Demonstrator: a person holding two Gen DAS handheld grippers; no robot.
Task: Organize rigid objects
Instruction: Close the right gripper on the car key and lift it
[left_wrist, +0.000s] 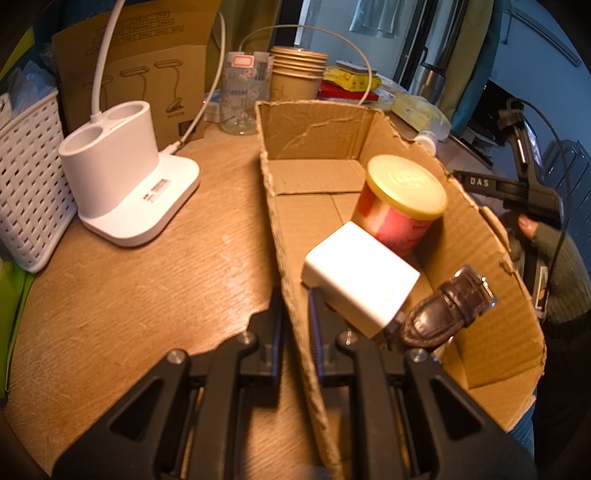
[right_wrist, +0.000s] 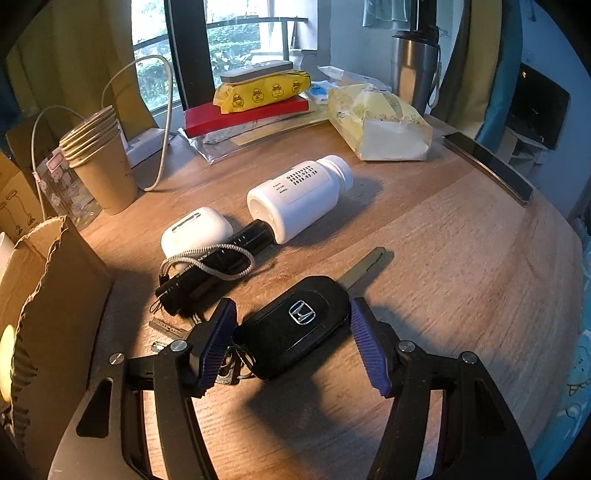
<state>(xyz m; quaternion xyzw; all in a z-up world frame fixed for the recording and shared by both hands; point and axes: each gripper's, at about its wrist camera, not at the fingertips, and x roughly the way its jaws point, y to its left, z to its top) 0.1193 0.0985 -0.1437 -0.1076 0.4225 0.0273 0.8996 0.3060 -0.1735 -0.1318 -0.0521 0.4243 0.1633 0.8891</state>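
My left gripper is shut on the near-left wall of a cardboard box, one finger outside and one inside. In the box lie a pink can with a yellow lid, a white charger block and a brown leather watch strap. My right gripper is open, its blue pads either side of a black car key fob lying on the wooden table. Beyond the fob lie a black flashlight with a cord, a white earbud case and a white pill bottle on its side.
In the left wrist view, a white lamp base and a white woven basket stand at left. Stacked paper cups, a cable, a red book with yellow packs, a tissue pack, a phone and a steel flask stand around the table.
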